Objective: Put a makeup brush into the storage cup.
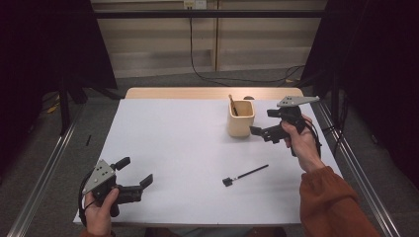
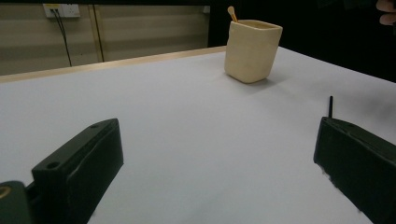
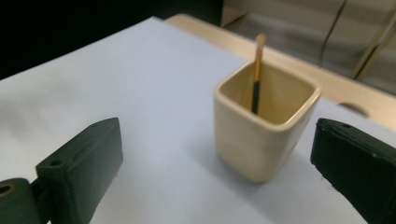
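A cream square cup (image 1: 240, 120) stood upright toward the table's one o'clock with a thin brush (image 1: 232, 105) leaning inside, while a black brush (image 1: 245, 175) lay flat toward five o'clock.

A lab recording bay: black curtains (image 1: 54, 44), metal rails (image 1: 42, 177), white-topped table (image 1: 173, 148)

A cup (image 1: 241, 118) stands toward the worktop (image 1: 173, 148) rear right, a brush (image 1: 232, 105) inside it; another brush (image 1: 245, 175) lies in front.
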Demonstrator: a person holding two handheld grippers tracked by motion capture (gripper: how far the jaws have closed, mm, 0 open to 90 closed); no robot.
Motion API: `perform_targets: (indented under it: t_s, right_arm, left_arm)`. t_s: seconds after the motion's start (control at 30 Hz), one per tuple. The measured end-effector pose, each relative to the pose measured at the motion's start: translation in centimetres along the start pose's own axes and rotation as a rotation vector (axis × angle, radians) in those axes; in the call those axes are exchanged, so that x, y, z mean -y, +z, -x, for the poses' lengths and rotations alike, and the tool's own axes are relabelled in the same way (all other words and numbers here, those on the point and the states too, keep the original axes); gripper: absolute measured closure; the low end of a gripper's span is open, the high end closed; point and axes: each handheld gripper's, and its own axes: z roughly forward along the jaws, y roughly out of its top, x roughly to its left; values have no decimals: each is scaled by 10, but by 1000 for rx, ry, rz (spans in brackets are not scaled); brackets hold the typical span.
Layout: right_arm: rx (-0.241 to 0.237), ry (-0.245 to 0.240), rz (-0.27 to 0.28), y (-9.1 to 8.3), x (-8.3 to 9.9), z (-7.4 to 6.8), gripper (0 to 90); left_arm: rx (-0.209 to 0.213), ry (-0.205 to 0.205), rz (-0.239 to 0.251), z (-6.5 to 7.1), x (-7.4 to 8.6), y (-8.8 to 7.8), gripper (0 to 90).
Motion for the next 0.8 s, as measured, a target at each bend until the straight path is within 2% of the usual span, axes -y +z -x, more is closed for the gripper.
perform_targets:
  t_s: [0.13, 0.27, 0.4, 0.57, 0.67, 0.73, 0.8]
  right_arm:
    - [-38, 5, -76, 2, 3, 3, 17]
    - [-131, 47, -159, 4, 6, 6, 22]
    - [-128, 49, -227, 9, 10, 7, 22]
    - [-156, 75, -284, 14, 16, 10, 21]
    - [-168, 85, -353, 18, 19, 11, 21]
    - [-178, 99, -417, 21, 21, 11, 21]
    - [-196, 93, -481, 25, 24, 11, 27]
  left_arm:
    - [2, 2, -1, 0, 0, 0, 15]
    - [4, 2, -1, 0, 0, 0, 15]
    - [5, 5, 1, 0, 0, 0, 15]
    - [3, 2, 1, 0, 0, 0, 15]
    - [3, 4, -2, 0, 0, 0, 15]
    - [5, 5, -1, 0, 0, 0, 15]
    - [8, 5, 4, 1, 0, 0, 15]
